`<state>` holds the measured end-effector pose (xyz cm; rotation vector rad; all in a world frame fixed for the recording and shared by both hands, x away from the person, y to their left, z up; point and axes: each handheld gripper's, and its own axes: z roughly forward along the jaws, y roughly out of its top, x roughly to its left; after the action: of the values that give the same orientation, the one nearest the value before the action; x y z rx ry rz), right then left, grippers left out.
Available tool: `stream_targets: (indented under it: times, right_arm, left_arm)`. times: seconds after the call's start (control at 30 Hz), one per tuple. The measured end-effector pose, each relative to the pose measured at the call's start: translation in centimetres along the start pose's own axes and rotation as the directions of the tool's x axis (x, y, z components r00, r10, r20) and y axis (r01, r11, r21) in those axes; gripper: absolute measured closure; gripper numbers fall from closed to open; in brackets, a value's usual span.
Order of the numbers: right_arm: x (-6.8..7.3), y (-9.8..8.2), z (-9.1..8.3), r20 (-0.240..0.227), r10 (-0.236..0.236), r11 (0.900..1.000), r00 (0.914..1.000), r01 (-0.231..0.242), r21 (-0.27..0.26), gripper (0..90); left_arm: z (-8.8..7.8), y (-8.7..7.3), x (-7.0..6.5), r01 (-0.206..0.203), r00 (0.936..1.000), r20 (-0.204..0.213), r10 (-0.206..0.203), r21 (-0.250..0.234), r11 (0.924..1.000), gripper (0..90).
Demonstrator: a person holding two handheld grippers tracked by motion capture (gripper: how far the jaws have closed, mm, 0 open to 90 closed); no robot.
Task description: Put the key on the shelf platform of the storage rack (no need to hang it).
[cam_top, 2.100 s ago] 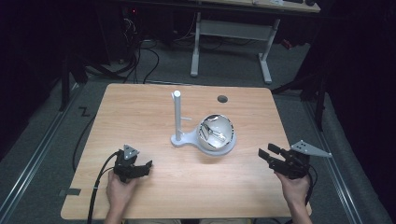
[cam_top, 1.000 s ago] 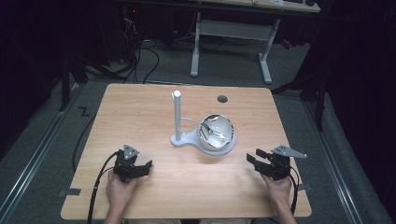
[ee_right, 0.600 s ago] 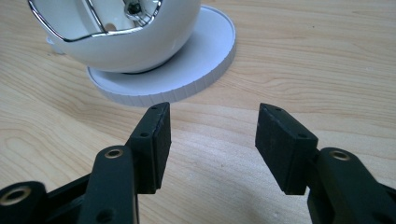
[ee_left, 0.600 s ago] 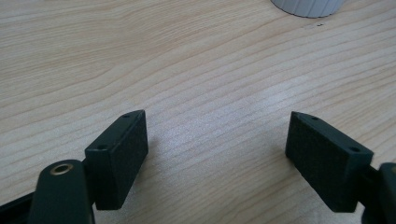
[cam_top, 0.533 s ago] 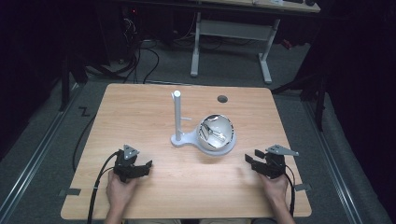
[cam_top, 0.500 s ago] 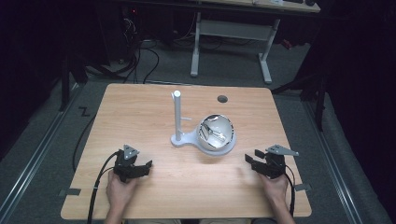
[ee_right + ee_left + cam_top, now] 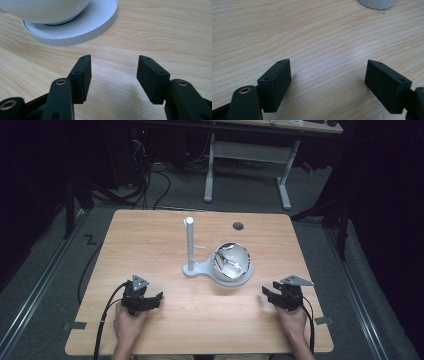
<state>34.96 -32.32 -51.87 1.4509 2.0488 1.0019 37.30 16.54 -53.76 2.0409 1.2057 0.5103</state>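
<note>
The shiny metal bowl (image 7: 231, 261) sits on the round plate of a white stand (image 7: 196, 268) near the middle of the wooden table (image 7: 150, 235), just right of the stand's upright white post (image 7: 190, 242) and tilted so its mirrored inside faces the person. The work looks to be at the approach step: neither gripper has hold of anything yet. The right gripper (image 7: 270, 296) rests low over the table to the near right of the bowl, and in the right gripper view its fingers (image 7: 81, 75) stand moderately apart with bare wood between them, aimed at the ribbed edge of the stand's plate (image 7: 75, 32) and the bowl's pale underside (image 7: 45, 10) just beyond. The left gripper (image 7: 150, 299) lies well apart from the bowl at the near left; its fingers (image 7: 275, 82) are spread wide over empty table, with only a sliver of the stand's white edge (image 7: 377, 3) at the top of the left gripper view. The next move probably calls for the right gripper to rise from table height and close in on the bowl's rim, since the curved, polished wall gives the fingers little to bite on, while the left may need to steady the stand. No brand, label or readable writing appears on the bowl, the stand or the table; a small dark round hole (image 7: 238, 226) marks the table's far side.
</note>
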Motion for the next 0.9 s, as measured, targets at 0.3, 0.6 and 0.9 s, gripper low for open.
stream_targets:
  times: [0.3,0.6,0.9]
  right_arm:
    - [-0.1,-0.1,0.5,0.015,-0.004,1.000,0.9999,0.004,0.016,45.8]
    - [0.0,-0.2,1.1,0.027,-0.004,0.999,0.9996,0.003,0.045,45.6]
    - [0.2,-0.4,1.2,0.028,-0.023,0.998,0.9993,0.022,0.053,44.6]
  left_arm:
    - [0.0,0.0,0.0,0.000,1.0000,0.000,0.000,0.000,1.0000,21.4]
    - [0.0,0.0,0.0,0.000,1.0000,0.000,0.000,0.000,1.0000,21.3]
    - [0.0,0.0,-0.1,-0.001,1.0000,-0.001,0.001,0.000,1.0000,21.1]
